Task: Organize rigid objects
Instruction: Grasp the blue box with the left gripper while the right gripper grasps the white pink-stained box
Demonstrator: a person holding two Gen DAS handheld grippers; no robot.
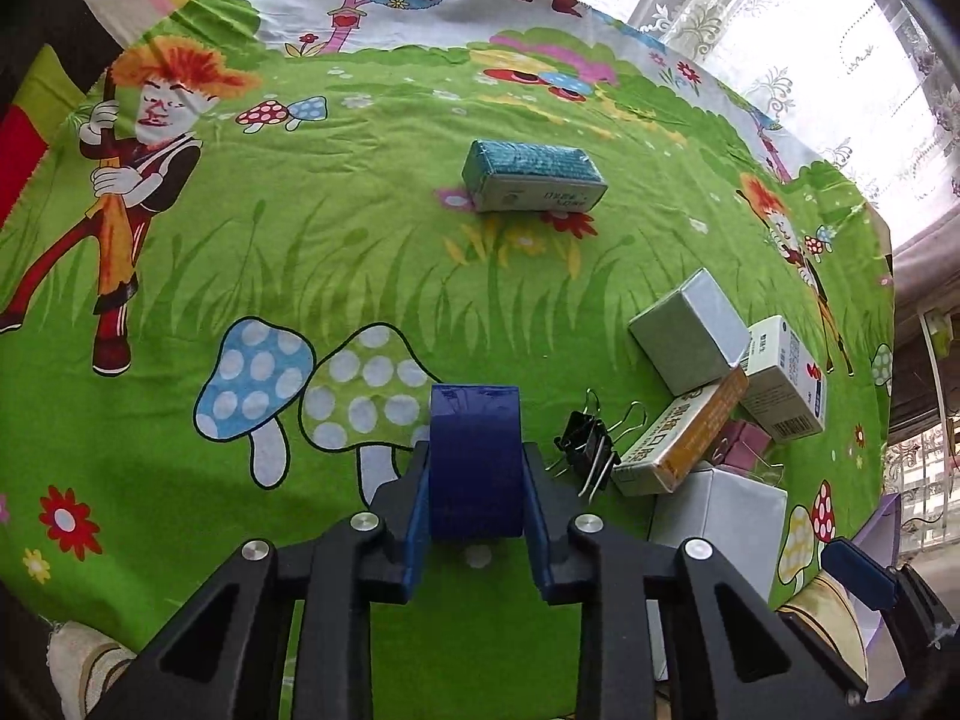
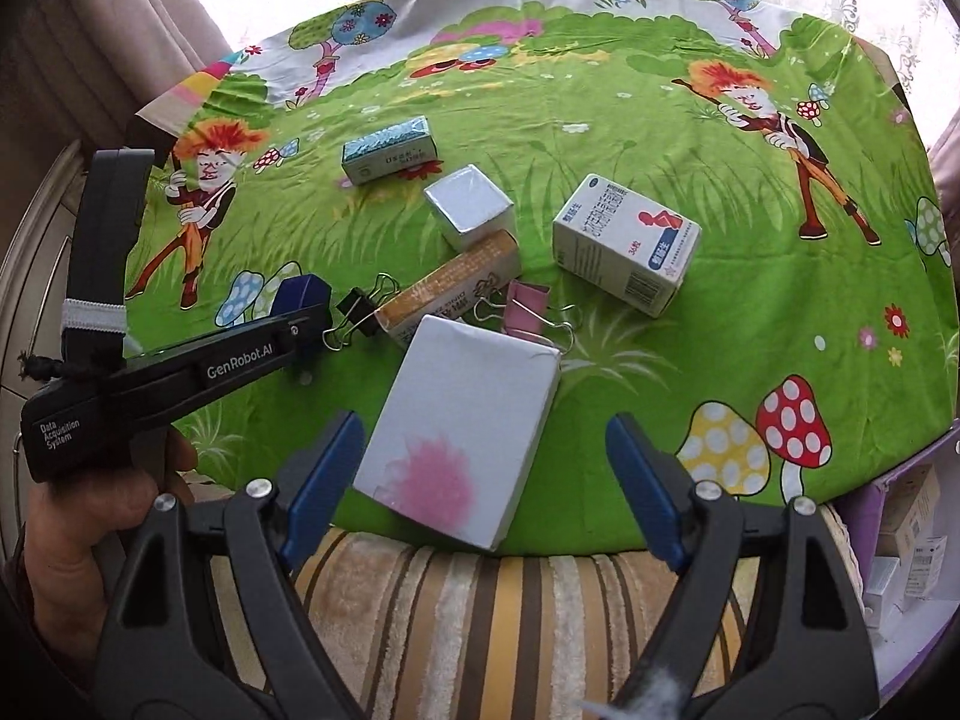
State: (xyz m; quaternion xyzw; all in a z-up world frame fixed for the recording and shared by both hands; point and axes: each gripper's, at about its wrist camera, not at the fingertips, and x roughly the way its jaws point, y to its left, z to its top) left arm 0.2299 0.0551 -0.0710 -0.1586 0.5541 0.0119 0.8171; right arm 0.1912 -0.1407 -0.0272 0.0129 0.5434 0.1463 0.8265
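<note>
The left hand-held gripper [image 1: 477, 480] is clamped on a dark blue block [image 1: 474, 456], just beside the black binder clip [image 1: 585, 441]. The right hand-held gripper [image 2: 480, 468] hangs with jaws apart around the white box [image 2: 462, 426], apparently lining up a grasp to tidy the clutter.

Both wrist views look steeply down, close, sharing the boxes [image 1: 690, 333] on the cloth [image 2: 720, 180].

Right gripper [image 2: 480, 480], jaws wide apart either side of white box [image 2: 462, 426] on green cloth [image 2: 690, 360].
</note>
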